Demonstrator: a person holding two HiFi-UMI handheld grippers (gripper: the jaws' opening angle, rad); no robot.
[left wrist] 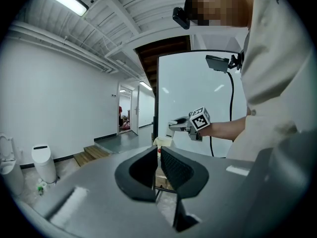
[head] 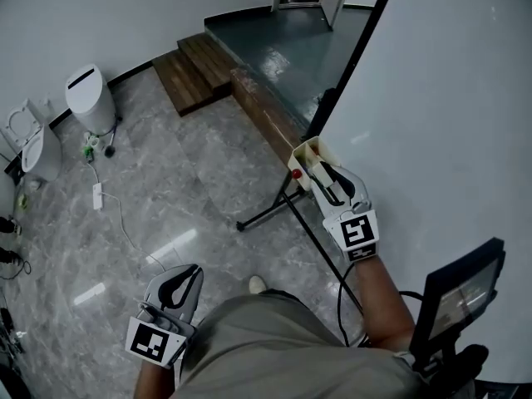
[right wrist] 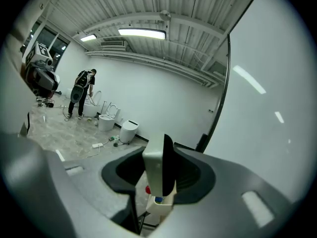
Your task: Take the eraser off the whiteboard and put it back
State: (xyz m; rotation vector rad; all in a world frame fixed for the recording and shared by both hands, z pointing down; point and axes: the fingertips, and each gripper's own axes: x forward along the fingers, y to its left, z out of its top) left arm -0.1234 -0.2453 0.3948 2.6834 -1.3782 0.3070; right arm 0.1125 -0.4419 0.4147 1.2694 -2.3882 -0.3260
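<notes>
Right claw (right wrist: 161, 158) grasping the eraser (right wrist: 154, 175), its cream back and black felt plain only in the right gripper view | head view sets it beside the whiteboard (head: 440, 98), at a cream tray (head: 304, 156) | left claw (left wrist: 157, 158) clenched, empty, low beside the person.

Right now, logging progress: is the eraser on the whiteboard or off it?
Off. The eraser is clamped upright between the right gripper's jaws, with the whiteboard to its right.

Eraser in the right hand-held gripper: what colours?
The eraser is cream with a black pad side, clearest in the right gripper view.
</notes>
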